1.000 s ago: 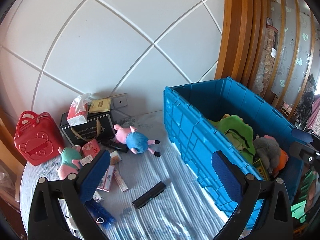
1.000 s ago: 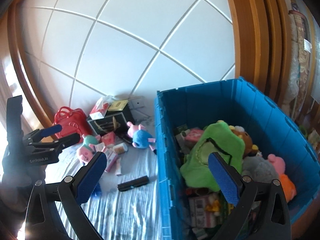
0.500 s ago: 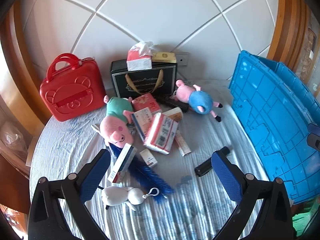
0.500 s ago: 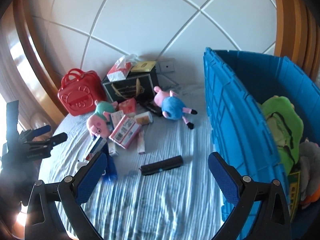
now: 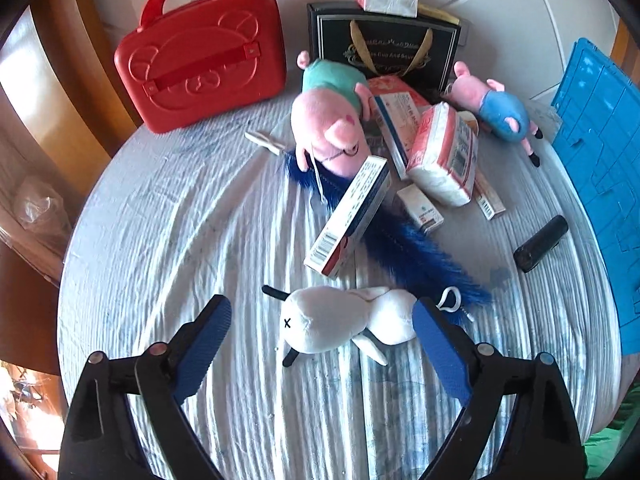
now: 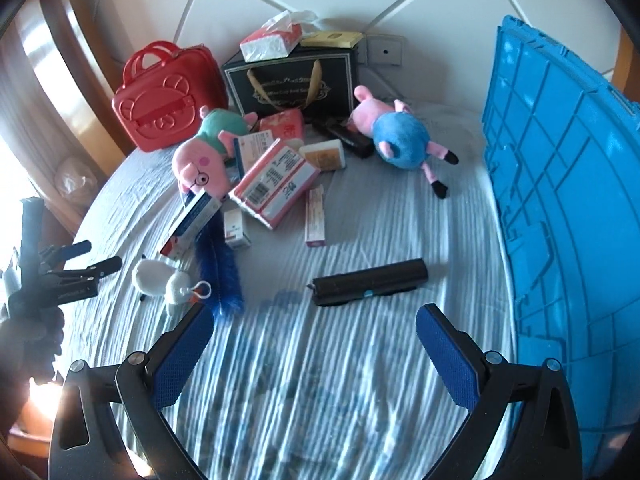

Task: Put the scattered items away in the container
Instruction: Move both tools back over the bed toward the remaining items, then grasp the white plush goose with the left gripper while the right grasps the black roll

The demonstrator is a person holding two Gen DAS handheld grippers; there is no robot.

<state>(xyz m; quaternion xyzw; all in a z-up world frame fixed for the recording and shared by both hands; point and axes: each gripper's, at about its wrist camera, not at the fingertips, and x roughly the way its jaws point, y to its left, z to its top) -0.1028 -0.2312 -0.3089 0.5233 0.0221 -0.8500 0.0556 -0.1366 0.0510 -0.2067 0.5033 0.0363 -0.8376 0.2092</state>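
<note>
- Pig plushes, two: green-shirted [image 5: 332, 120], blue-shirted [image 5: 496, 108].
- White bunny keychain [image 5: 344, 324], one, sits between my closing left claw [image 5: 320, 344], pads not touching.
- My right claw [image 6: 316, 350] gapes empty above one black case [image 6: 370, 282].

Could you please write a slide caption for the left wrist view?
Left gripper closing around a white plush toy on the striped cloth.

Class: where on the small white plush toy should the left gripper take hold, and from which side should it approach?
Grip the white plush toy across its plump body, from above. It lies flat on the cloth between the closing left gripper pads, not yet pressed; ears and key loop are too thin.
</note>
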